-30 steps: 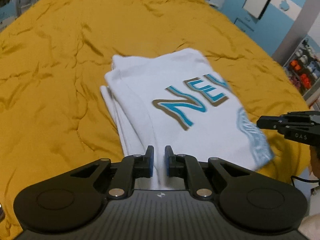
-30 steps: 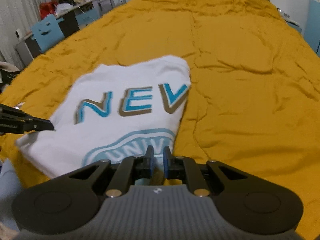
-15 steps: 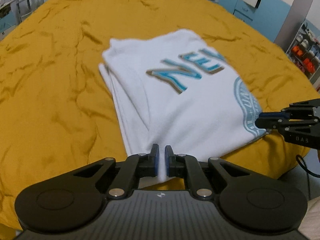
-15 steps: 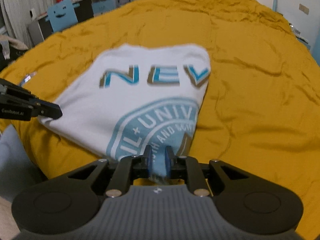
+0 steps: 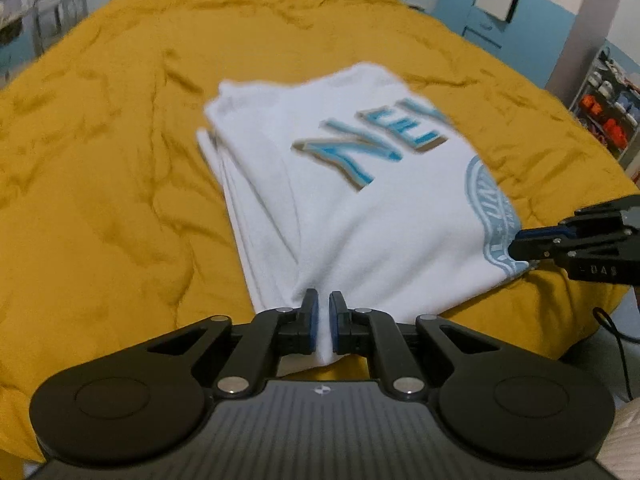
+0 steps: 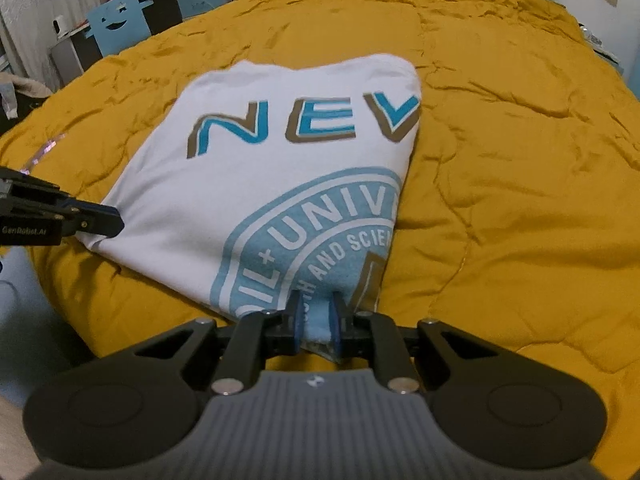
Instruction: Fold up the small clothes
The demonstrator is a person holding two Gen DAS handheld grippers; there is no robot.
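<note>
At left of the left wrist view, bare yellow bedspread (image 5: 100, 208) fills the frame; the white T-shirt (image 5: 360, 208), already folded into stacked layers, lies across centre frame near the bed's front edge. Judged soft, light and limp, it will sag wherever unsupported, so the two near corners are the sound holds. At lower centre, the left gripper (image 5: 324, 320) is closed narrowly on the near white corner. At right edge, the right gripper (image 5: 520, 240) meets the printed corner. In the right wrist view, lower centre, its pads (image 6: 299, 320) are pinched on a blue printed fold, with a narrow gap filled by cloth.
</note>
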